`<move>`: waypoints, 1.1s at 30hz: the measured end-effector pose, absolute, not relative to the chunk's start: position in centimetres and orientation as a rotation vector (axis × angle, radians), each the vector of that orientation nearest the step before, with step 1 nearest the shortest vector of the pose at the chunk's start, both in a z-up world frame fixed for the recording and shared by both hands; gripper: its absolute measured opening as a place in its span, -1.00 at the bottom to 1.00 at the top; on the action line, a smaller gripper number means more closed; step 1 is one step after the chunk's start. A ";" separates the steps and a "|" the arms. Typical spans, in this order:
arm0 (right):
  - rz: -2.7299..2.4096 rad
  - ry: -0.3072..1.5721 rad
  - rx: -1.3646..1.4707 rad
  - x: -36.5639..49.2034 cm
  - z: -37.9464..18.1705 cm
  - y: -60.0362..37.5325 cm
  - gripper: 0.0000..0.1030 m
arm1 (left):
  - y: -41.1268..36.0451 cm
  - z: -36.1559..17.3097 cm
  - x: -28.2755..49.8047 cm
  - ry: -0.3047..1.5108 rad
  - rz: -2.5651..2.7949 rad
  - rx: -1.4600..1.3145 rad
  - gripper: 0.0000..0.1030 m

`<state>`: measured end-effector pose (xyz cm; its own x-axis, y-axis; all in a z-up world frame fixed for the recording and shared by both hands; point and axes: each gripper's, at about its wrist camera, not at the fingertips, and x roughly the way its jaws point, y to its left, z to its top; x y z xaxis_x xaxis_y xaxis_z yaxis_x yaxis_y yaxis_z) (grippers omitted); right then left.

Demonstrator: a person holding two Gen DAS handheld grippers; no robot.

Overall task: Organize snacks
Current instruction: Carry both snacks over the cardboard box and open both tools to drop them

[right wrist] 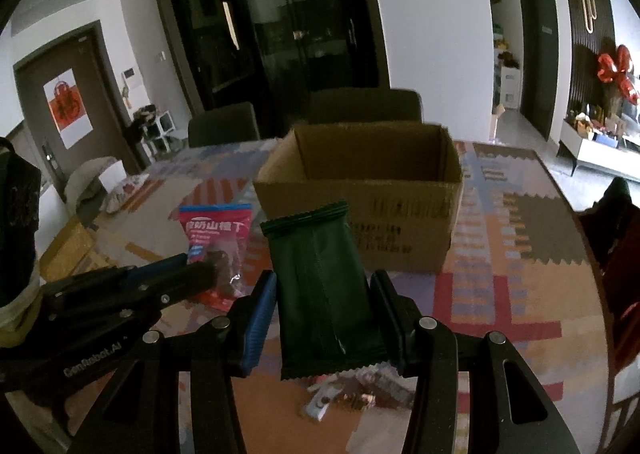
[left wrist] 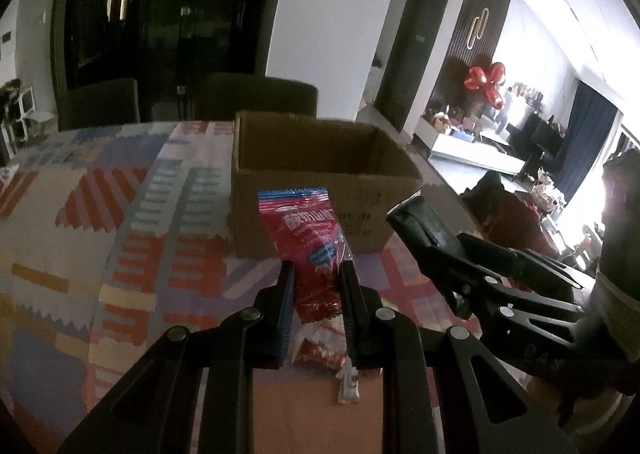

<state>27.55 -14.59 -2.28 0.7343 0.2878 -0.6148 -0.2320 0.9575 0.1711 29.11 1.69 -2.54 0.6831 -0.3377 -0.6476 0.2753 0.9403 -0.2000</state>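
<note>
My left gripper (left wrist: 316, 274) is shut on a red and blue snack packet (left wrist: 306, 234), held upright above the table in front of an open cardboard box (left wrist: 320, 181). My right gripper (right wrist: 324, 286) is shut on a dark green snack packet (right wrist: 320, 278), also raised in front of the box (right wrist: 360, 189). In the left wrist view the right gripper (left wrist: 424, 242) shows at the right with the green packet (left wrist: 420, 217). In the right wrist view the left gripper (right wrist: 200, 270) shows at the left with the red packet (right wrist: 218, 242). The box looks empty inside.
More loose snack packets (left wrist: 320, 350) lie on the patterned tablecloth (left wrist: 100, 213) under the grippers, also visible as small wrappers (right wrist: 344, 398). Two dark chairs (right wrist: 224, 125) stand behind the table. A hand in a dark sleeve (left wrist: 616, 254) holds the right gripper.
</note>
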 end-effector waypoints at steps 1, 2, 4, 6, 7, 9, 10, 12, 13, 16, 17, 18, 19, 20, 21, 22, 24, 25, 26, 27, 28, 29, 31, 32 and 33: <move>0.284 0.684 0.085 27.6 -2.1 -14.7 -0.04 | 1.6 -2.2 29.4 0.736 -0.353 -0.088 -0.57; 0.284 0.675 0.086 28.0 -1.7 -14.7 -0.04 | 1.6 -1.9 29.5 0.727 -0.356 -0.083 -0.57; 0.276 0.659 0.090 28.5 -1.2 -14.8 -0.04 | 1.5 -1.2 30.1 0.705 -0.351 -0.069 -0.57; 0.269 0.648 0.094 29.0 -0.8 -14.9 -0.04 | 1.5 -0.6 31.1 0.697 -0.352 -0.070 -0.57; 0.261 0.642 0.095 29.4 -0.6 -15.0 -0.04 | 1.5 -0.3 31.5 0.693 -0.349 -0.068 -0.57; 0.252 0.625 0.093 30.2 0.1 -15.0 -0.04 | 1.3 0.3 32.2 0.685 -0.345 -0.058 -0.57; 0.249 0.621 0.093 30.4 0.3 -15.0 -0.04 | 1.3 0.7 32.6 0.676 -0.346 -0.056 -0.57; 0.251 0.606 0.092 31.2 1.1 -15.1 -0.04 | 1.1 1.4 33.2 0.666 -0.345 -0.046 -0.57; 0.254 0.601 0.092 31.6 1.4 -15.1 -0.04 | 1.0 1.8 33.6 0.658 -0.345 -0.042 -0.57; 0.262 0.598 0.093 32.7 2.1 -15.1 -0.08 | 0.6 2.8 34.9 0.644 -0.351 -0.027 -0.57; 0.263 0.595 0.093 33.3 2.5 -15.2 -0.13 | 0.4 3.1 35.3 0.641 -0.353 -0.024 -0.57; 0.261 0.596 0.089 33.8 2.7 -15.2 -0.17 | 0.4 3.3 35.8 0.639 -0.354 -0.024 -0.57; 0.252 0.591 0.087 34.2 2.8 -15.2 -0.18 | 0.2 3.4 36.5 0.641 -0.360 -0.027 -0.57; 0.237 0.583 0.076 34.7 2.9 -15.1 -0.22 | 0.1 3.4 37.5 0.655 -0.365 -0.033 -0.57; 0.228 0.593 0.054 35.7 2.9 -14.9 -0.39 | 0.0 3.4 38.1 0.668 -0.360 -0.041 -0.57; 0.234 0.612 0.045 36.6 2.8 -14.8 -0.43 | 0.0 3.4 38.9 0.680 -0.361 -0.054 -0.58; 0.231 0.638 0.068 38.1 2.9 -15.1 -0.43 | -0.1 3.5 40.4 0.685 -0.348 -0.058 -0.58; 0.228 0.651 0.075 38.6 2.9 -15.3 -0.43 | -0.2 3.6 41.0 0.684 -0.342 -0.057 -0.58; 0.227 0.660 0.082 39.3 3.0 -15.5 -0.43 | -0.3 3.6 41.6 0.688 -0.346 -0.055 -0.58; 0.222 0.663 0.083 39.7 3.1 -15.7 -0.43 | -0.4 3.7 42.3 0.692 -0.337 -0.050 -0.58; 0.215 0.660 0.077 40.2 3.4 -15.8 -0.43 | -0.5 3.7 42.7 0.694 -0.335 -0.045 -0.58; 0.210 0.658 0.072 40.4 3.5 -15.8 -0.43 | -0.7 3.8 43.3 0.699 -0.339 -0.039 -0.58; 0.205 0.659 0.061 40.8 3.8 -15.8 -0.43 | -0.9 3.8 44.3 0.716 -0.336 -0.039 -0.57; 0.202 0.658 0.058 41.0 3.9 -15.8 -0.43 | -1.1 3.8 44.9 0.726 -0.338 -0.039 -0.57; 0.196 0.655 0.055 41.1 4.1 -15.8 -0.43 | -1.2 3.6 45.2 0.732 -0.334 -0.035 -0.57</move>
